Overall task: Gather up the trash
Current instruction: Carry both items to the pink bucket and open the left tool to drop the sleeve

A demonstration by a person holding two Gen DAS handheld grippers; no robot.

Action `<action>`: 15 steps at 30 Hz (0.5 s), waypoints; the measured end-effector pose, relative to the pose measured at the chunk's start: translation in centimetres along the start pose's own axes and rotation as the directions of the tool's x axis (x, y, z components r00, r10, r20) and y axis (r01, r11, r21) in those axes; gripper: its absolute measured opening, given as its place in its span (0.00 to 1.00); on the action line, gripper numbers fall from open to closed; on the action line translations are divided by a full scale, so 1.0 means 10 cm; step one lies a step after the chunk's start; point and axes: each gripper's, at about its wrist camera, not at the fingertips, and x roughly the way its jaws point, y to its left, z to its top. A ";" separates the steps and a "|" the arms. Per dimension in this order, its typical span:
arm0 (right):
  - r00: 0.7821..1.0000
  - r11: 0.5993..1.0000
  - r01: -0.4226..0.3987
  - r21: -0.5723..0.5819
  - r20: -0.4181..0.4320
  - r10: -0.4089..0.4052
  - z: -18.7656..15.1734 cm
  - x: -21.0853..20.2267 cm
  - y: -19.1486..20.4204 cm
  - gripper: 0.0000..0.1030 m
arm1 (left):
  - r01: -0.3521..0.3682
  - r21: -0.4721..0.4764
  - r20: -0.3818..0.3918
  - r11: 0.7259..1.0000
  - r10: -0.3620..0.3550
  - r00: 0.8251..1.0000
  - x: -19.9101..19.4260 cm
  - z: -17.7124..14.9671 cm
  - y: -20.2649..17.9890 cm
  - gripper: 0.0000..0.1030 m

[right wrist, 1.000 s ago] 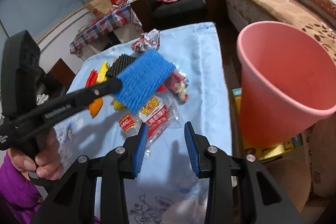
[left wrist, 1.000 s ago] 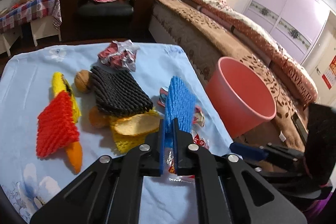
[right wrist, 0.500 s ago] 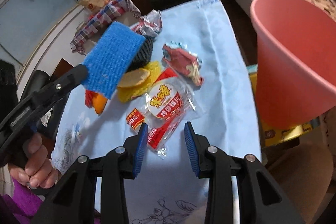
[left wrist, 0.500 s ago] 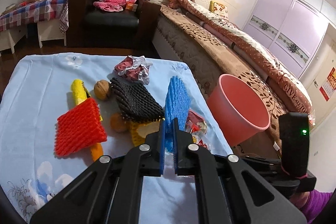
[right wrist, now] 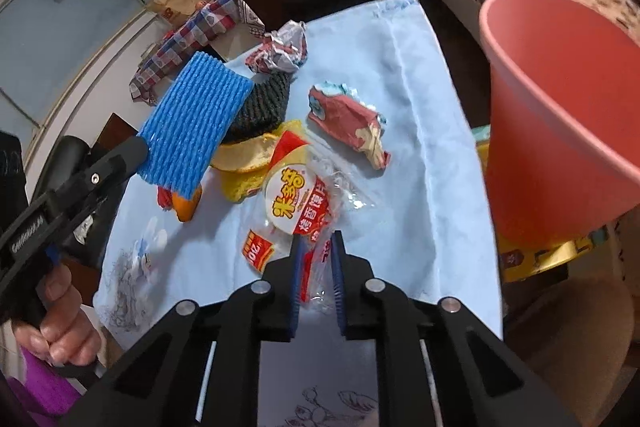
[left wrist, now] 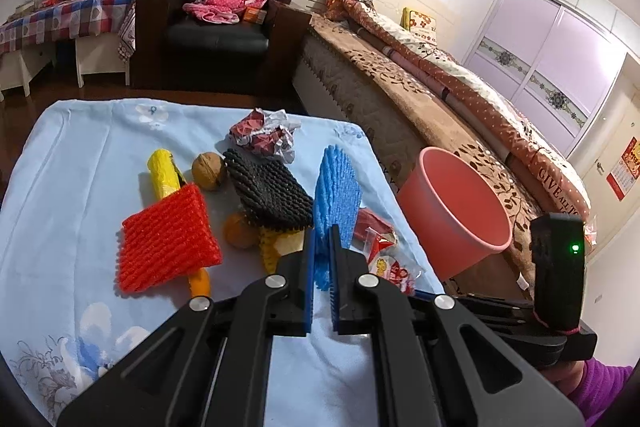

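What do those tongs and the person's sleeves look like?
Both the left tongs and right tongs are matte black frames with silver screws and ribbed blue pads. A black box with a green light tops the right handle. The sleeve is purple.

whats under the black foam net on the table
The black foam net lies on a yellow foam net and partly over an orange fruit; anything further beneath is covered.
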 end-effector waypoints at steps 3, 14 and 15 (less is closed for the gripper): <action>0.999 1.000 0.011 -0.004 0.042 -0.011 0.03 -0.14 -0.01 0.04 | 0.002 0.006 0.009 1.000 -0.002 1.000 -0.04 0.02 -0.02 0.05; 0.980 0.998 0.066 0.012 0.189 -0.067 0.19 -0.63 -0.22 0.04 | 0.013 0.043 0.015 0.999 -0.014 1.000 -0.02 0.12 -0.23 0.05; 0.976 0.997 0.073 0.022 0.205 -0.076 0.21 -0.68 -0.25 0.04 | 0.016 0.047 0.015 0.999 -0.017 1.000 -0.01 0.13 -0.26 0.05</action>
